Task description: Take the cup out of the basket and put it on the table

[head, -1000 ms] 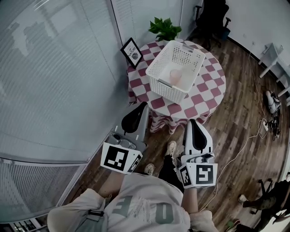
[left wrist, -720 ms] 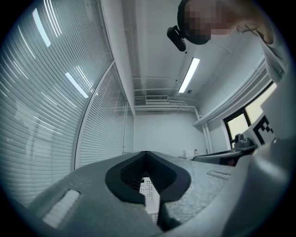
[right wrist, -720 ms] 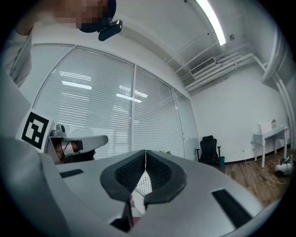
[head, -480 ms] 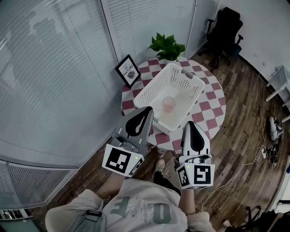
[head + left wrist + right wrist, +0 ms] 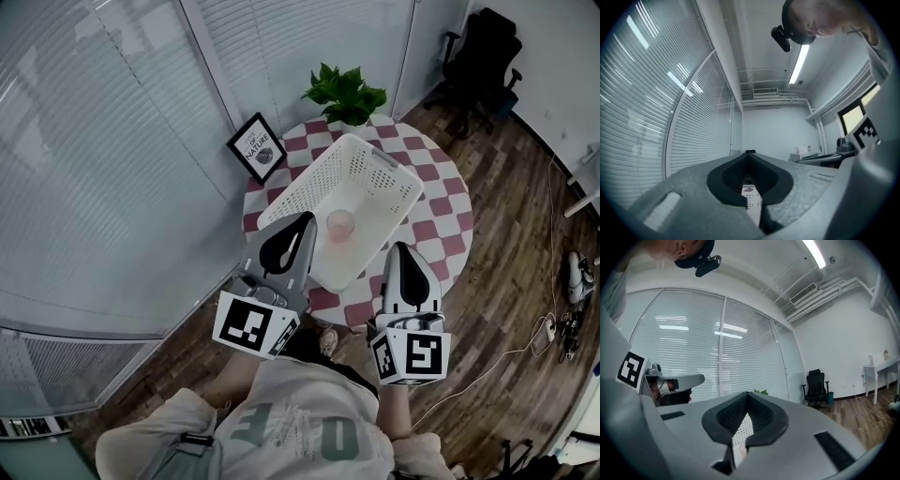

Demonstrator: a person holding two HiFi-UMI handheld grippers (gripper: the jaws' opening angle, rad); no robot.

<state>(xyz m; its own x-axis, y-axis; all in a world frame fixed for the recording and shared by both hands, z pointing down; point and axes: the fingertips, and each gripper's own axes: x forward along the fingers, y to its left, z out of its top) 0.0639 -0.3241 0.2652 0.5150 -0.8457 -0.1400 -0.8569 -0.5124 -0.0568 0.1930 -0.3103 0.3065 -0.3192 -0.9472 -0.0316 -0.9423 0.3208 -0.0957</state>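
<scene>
A pink cup [image 5: 339, 225] stands upright inside the white perforated basket [image 5: 375, 178], which sits on a round table with a red-and-white checked cloth [image 5: 441, 202]. My left gripper [image 5: 306, 217] is shut and empty, its tip over the basket's near left rim, just left of the cup. My right gripper [image 5: 400, 247] is shut and empty too, at the table's near edge, right of the basket. In the left gripper view the gripper [image 5: 749, 152] shows closed jaws. In the right gripper view the gripper [image 5: 747, 393] is closed, with basket mesh [image 5: 743, 427] seen below the tips.
A potted plant [image 5: 345, 94] and a framed picture [image 5: 257, 148] stand at the table's far side. Glass walls with blinds run along the left. A black office chair [image 5: 487, 47] stands at the back right, and cables [image 5: 561, 314] lie on the wooden floor.
The table and basket have come nearer in the head view. Both grippers, earlier short of the table, now reach its near edge and the basket. Both stay shut.
</scene>
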